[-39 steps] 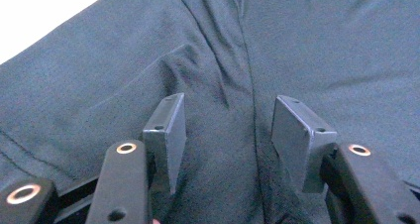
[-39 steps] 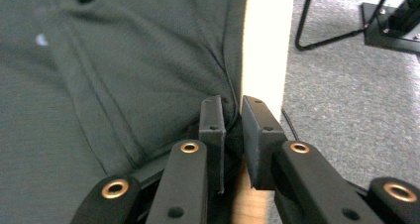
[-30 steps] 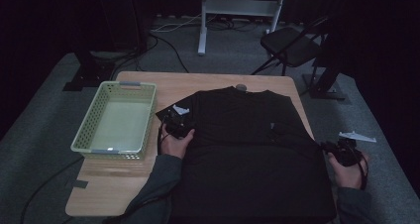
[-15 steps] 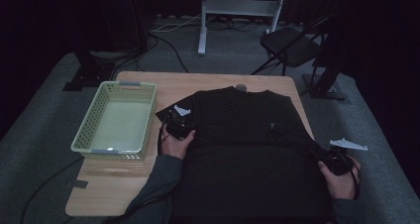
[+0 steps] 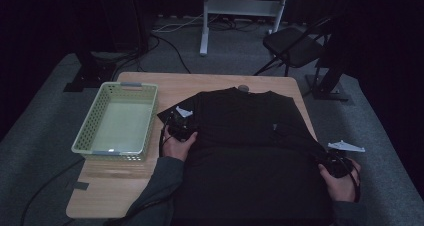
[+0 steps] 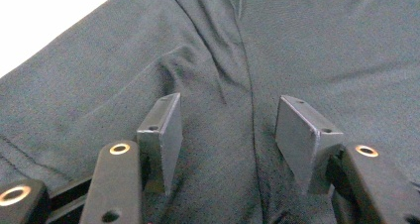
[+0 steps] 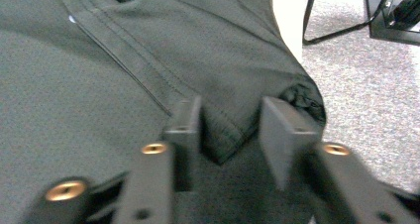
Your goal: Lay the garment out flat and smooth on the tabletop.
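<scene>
A black T-shirt [image 5: 250,136] lies flat on the wooden table [image 5: 150,86], collar at the far side. My left gripper [image 5: 176,123] rests on its left sleeve. In the left gripper view the left gripper [image 6: 228,135] is open and its jaws have just been opening; a seam and a small wrinkle of the T-shirt [image 6: 218,75] lie between them, unpinched. My right gripper [image 5: 332,161] is at the right sleeve by the table's edge. In the right gripper view the right gripper [image 7: 230,135] has just been closing, with the sleeve hem [image 7: 223,135] between its pads, which still stand apart.
A pale green basket [image 5: 120,121] stands left of the shirt. A small grey round object [image 5: 243,88] sits beyond the collar. Grey carpet surrounds the table; a folding chair [image 5: 295,46] and stand legs are beyond the far edge.
My right hand has moved in leftward toward the shirt's right sleeve at the table edge. The left hand and the shirt have stayed put.
</scene>
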`<state>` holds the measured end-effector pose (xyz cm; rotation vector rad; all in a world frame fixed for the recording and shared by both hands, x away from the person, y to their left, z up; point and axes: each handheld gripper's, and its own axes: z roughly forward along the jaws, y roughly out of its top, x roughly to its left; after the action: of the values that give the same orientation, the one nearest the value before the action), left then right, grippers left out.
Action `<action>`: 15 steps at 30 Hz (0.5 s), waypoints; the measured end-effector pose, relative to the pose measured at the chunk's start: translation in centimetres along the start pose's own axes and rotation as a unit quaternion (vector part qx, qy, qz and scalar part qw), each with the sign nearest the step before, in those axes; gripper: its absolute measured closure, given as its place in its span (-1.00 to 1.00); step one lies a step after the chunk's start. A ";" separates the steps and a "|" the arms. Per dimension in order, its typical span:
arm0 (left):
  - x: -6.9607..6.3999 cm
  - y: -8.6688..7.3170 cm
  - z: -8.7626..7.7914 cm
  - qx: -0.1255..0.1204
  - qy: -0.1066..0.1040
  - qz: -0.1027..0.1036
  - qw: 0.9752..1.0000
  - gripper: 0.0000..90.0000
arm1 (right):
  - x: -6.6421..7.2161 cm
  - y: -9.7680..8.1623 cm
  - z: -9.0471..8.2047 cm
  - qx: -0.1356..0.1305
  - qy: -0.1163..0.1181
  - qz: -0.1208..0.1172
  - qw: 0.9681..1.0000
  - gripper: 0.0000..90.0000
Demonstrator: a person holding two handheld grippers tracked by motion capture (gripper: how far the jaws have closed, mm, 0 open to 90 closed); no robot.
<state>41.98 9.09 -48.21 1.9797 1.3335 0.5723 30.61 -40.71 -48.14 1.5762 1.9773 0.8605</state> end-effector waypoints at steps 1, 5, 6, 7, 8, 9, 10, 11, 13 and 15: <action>0.0 0.0 0.0 0.000 -0.001 -0.001 1.000 0.00 | -0.1 0.0 -0.1 0.002 -0.001 0.000 1.000 0.68; 0.1 0.0 0.0 0.000 -0.002 -0.003 1.000 0.00 | -1.0 0.1 -0.3 0.004 -0.013 0.002 1.000 0.80; 0.1 0.0 0.0 0.000 -0.001 -0.002 1.000 0.00 | -1.3 0.1 -0.4 0.002 -0.016 0.004 1.000 0.81; 0.1 0.0 0.0 0.000 -0.001 -0.002 1.000 0.00 | -1.6 0.1 -0.5 0.002 -0.020 0.006 1.000 0.82; 0.1 0.0 0.0 0.000 -0.002 -0.002 1.000 0.00 | -2.0 0.2 -0.6 0.000 -0.024 0.009 1.000 0.82; 0.1 0.0 0.0 0.000 -0.002 -0.002 1.000 0.00 | -2.3 0.3 -0.6 0.001 -0.028 0.009 1.000 0.82; 0.1 0.0 0.0 0.000 -0.002 -0.003 1.000 0.00 | -2.6 0.3 -0.6 0.001 -0.032 0.010 0.999 0.82; 0.1 0.0 0.0 0.000 -0.002 -0.003 1.000 0.00 | -2.8 0.4 -0.7 0.003 -0.037 0.013 0.999 0.82; 0.1 0.0 0.0 0.000 -0.002 -0.003 1.000 0.00 | -3.4 0.5 -0.8 0.005 -0.053 0.012 0.998 0.81; 0.1 0.0 0.0 0.000 -0.003 -0.003 1.000 0.00 | -3.8 0.6 -1.0 0.008 -0.075 0.013 0.997 0.78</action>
<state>41.98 9.19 -48.20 1.9746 1.3367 0.5639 31.19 -44.47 -47.15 1.6299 1.8653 0.7163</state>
